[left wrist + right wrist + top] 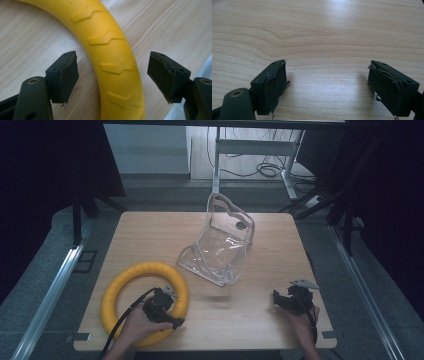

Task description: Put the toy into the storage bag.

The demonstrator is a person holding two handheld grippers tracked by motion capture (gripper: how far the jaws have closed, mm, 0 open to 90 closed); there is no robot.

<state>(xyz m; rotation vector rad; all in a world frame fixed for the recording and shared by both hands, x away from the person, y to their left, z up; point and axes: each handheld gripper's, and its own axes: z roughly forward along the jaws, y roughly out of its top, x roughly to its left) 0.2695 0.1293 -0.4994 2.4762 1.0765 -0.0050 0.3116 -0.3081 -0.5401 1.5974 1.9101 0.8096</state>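
Note:
A yellow ring with raised chevron treads lies flat on the wooden table at the front left. My left gripper is low over the ring's right-front part; in the left gripper view its jaws straddle the ring's band, wide apart, and the pads do not touch it. A clear plastic bag stands slumped at the table's middle, behind the ring. My right gripper rests near the front right, open over bare wood, with nothing between its pads.
The table's front edge runs just under both hands. Beyond the far edge stand a white desk frame and floor cables. Dark stands flank the table on both sides, and metal rails run along the floor.

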